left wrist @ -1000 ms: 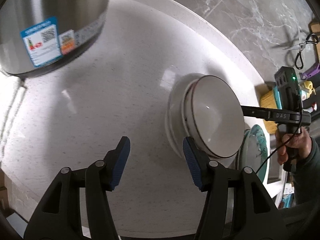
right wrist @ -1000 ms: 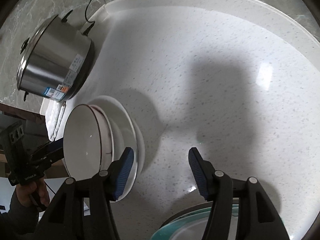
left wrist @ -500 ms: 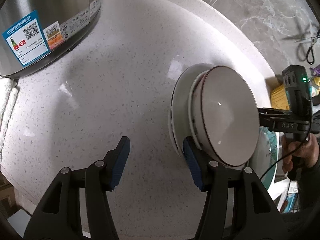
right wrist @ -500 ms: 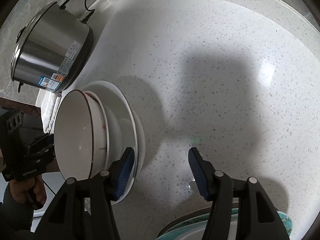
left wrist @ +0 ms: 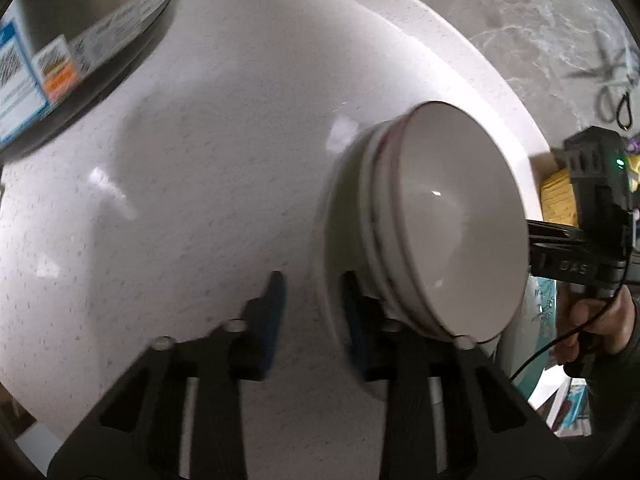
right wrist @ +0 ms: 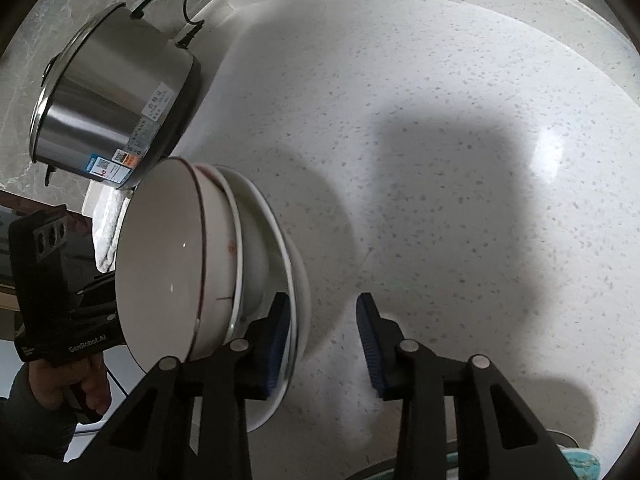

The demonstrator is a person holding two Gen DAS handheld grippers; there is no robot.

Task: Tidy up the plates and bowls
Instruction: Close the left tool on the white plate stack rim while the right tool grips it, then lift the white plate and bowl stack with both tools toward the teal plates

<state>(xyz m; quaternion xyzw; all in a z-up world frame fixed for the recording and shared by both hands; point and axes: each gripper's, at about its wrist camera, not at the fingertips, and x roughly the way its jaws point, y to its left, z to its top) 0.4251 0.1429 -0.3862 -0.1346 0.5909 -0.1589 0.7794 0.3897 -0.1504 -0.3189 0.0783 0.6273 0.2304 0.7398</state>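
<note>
Two nested white bowls (right wrist: 172,256) sit on a broad white plate (right wrist: 280,232) on a pale speckled countertop (right wrist: 460,120), a handheld gripper at each side of the stack. The upper bowl is glossy and plain inside, edged with a thin dark line; the one beneath carries a reddish line at its rim and a small red mark on its wall. The left gripper (left wrist: 314,280) has just been narrowing its jaws with the plate's rim between the blue pads, though blur hides whether they press on it. The right gripper (right wrist: 322,300) has also been narrowing; one pad overlaps the plate's opposite edge while the other stands clear of it over bare counter, so the jaws remain apart. A steel cooker (right wrist: 112,96) with printed labels stands behind the stack, a folded white cloth (right wrist: 106,216) just beside it. A teal-patterned dish (left wrist: 542,300) lies beyond the bowls in the left view
</note>
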